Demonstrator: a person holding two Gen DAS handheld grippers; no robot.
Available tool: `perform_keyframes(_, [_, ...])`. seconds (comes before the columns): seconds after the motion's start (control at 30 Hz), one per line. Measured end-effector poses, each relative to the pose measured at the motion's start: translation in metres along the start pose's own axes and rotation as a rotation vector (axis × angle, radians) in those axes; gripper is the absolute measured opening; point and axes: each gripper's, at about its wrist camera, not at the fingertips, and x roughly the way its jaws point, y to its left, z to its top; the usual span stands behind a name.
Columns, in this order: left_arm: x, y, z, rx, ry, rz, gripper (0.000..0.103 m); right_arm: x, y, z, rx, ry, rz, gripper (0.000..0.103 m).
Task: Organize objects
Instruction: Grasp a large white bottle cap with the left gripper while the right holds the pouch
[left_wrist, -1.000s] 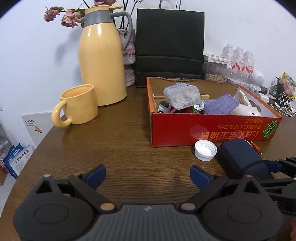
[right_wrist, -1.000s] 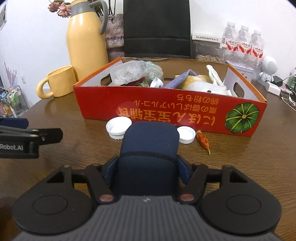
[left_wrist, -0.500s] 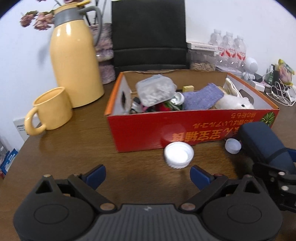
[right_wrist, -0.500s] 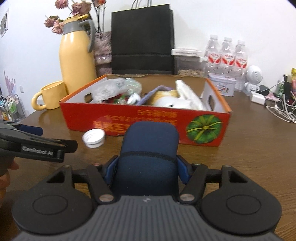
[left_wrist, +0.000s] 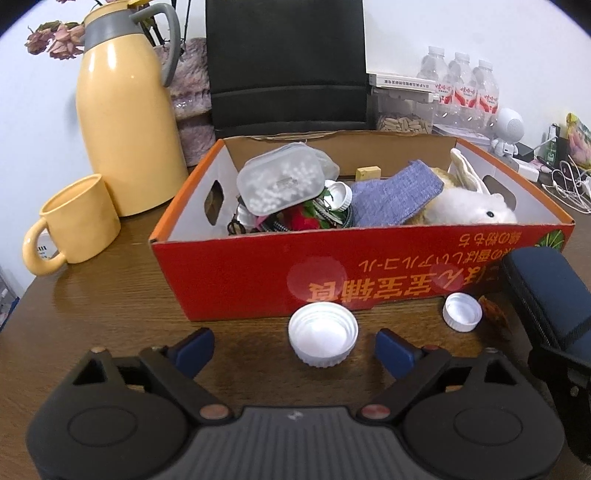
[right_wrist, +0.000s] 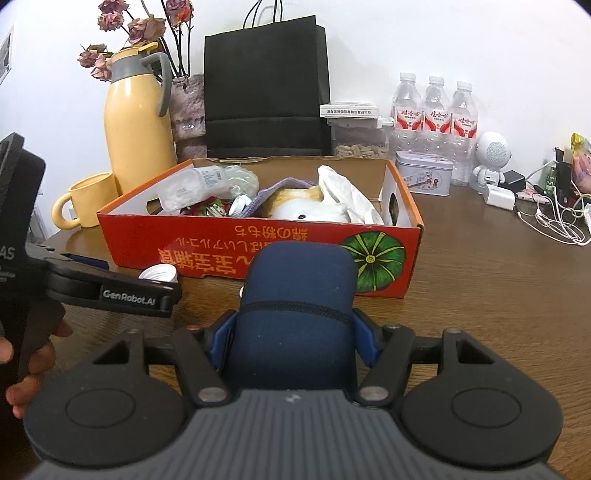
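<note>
A large white cap lies open side up on the brown table, just in front of the red cardboard box. My left gripper stands low over the table with the cap between its blue fingertips. Its jaws are closing and the pads are clear of the cap. My right gripper is shut on a dark blue case, held above the table before the box. That case also shows at the right of the left wrist view. A smaller white cap lies beside it.
The box holds a plush rabbit, a blue cloth, a clear tub and small items. A yellow thermos, a mug, a black bag, water bottles, a tin and cables stand around it.
My left gripper has swung right toward the box front, so the large cap now lies between its fingertips, and its jaws have narrowed slightly. My right gripper, with the case, has drawn back from the box.
</note>
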Motion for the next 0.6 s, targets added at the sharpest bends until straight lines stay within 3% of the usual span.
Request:
perform_keyframes(0.07, [0.001,-0.001,0.001,-0.005,0.000,-0.010,0.083,0.000,0.001,-0.001,-0.001,-0.003,-0.003,0.065])
perform_keyframes(0.13, [0.002,-0.002,0.001,-0.007,0.003,-0.026,0.063,0.000,0.001,-0.001,-0.001,-0.003,-0.004,0.065])
perform_keyframes(0.17, [0.001,-0.002,0.001,-0.008,0.003,-0.039,0.043,0.000,0.001,-0.001,0.000,-0.003,-0.004,0.065])
perform_keyframes(0.2, [0.000,-0.001,0.001,-0.014,-0.002,-0.058,0.038,0.001,0.001,-0.001,0.000,-0.002,-0.004,0.065])
perform_keyframes(0.6, [-0.019,-0.009,-0.006,0.029,-0.064,-0.054,0.038,-0.002,0.002,-0.003,0.006,-0.017,-0.007,0.065])
